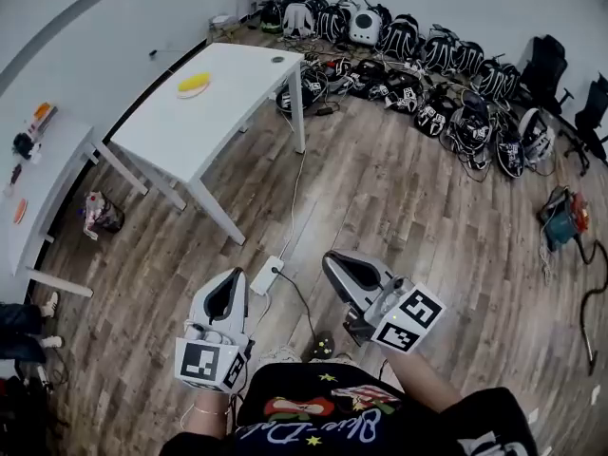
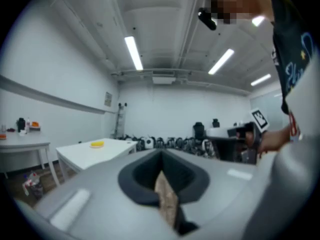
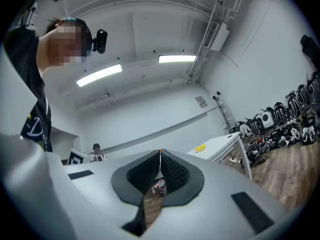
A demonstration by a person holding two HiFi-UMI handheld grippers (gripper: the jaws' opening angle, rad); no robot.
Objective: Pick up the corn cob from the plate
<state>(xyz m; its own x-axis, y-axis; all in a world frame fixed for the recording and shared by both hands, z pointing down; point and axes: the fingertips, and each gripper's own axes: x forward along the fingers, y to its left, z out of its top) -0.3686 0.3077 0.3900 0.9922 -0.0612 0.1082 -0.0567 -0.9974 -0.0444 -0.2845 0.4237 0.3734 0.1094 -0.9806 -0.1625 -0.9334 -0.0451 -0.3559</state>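
Note:
The yellow corn cob point(image 1: 194, 83) lies on a small plate point(image 1: 193, 92) on a white table point(image 1: 209, 112) far ahead, across the wooden floor. Both grippers are held low in front of the person, well away from the table. The left gripper point(image 1: 226, 294) and the right gripper point(image 1: 339, 266) are both shut with nothing in them. In the left gripper view the corn cob point(image 2: 97, 144) is a small yellow shape to the left beyond the shut left gripper point(image 2: 161, 158). The right gripper view has the corn cob point(image 3: 200, 147) on the table to the right of the shut right gripper point(image 3: 160, 155).
A second white table point(image 1: 43, 183) with small items stands at the left. Many dark backpacks point(image 1: 418, 55) line the far wall. A power strip point(image 1: 267, 275) and its cable lie on the floor ahead. A bag point(image 1: 100, 213) sits between the tables, chairs point(image 1: 556, 69) at far right.

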